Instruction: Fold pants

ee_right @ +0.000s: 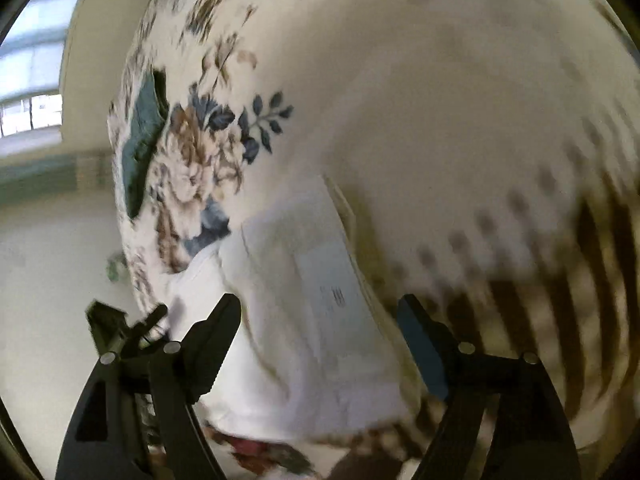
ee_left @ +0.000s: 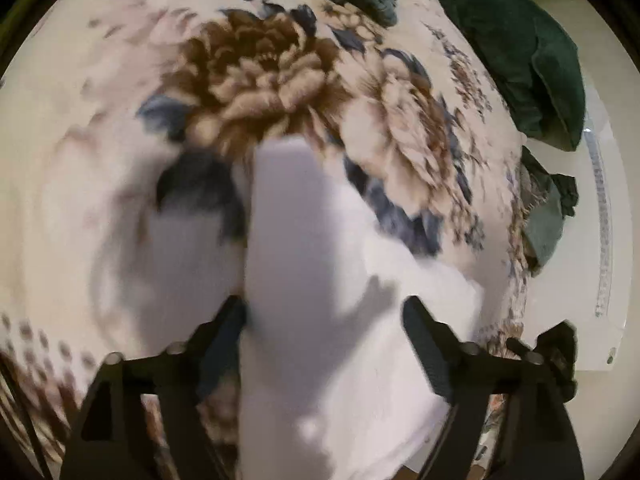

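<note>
White cloth pants (ee_left: 320, 340) lie w/ long axis running away from left gripper (ee_left: 324, 312), jaws spread, gripping nothing. Right gripper (ee_right: 320, 316), also released, hangs over the pants' labelled end; both about equally near.

I see a cream bedspread (ee_left: 120, 120) printed with big brown and beige flowers and blue-grey leaves, covering the bed. Dark green clothes (ee_left: 528, 52) are heaped at its far edge, with another green piece (ee_right: 142, 140) lying near the side. Beyond the bed I make out pale floor (ee_right: 52, 260) and a bright window (ee_right: 36, 60).
</note>
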Action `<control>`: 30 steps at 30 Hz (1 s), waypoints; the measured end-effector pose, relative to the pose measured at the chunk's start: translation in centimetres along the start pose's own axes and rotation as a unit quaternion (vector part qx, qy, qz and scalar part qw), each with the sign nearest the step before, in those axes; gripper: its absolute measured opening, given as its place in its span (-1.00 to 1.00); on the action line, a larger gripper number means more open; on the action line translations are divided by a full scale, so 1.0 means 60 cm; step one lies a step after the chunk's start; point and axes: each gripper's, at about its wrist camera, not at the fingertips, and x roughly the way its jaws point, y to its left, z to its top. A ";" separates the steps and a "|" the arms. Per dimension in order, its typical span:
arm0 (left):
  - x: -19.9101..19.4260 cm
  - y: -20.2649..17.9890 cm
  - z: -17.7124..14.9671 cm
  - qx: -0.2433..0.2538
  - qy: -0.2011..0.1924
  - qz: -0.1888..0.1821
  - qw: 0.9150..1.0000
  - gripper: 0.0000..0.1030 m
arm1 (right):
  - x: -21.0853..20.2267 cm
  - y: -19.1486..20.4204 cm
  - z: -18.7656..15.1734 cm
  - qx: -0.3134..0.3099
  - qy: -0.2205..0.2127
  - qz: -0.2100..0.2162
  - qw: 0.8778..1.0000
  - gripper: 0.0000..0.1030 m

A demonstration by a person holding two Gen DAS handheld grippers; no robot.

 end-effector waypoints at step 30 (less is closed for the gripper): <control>0.049 -0.018 -0.066 0.033 0.046 -0.037 0.998 -0.38 | 0.220 0.089 -0.167 -0.020 -0.050 0.054 0.997 -0.24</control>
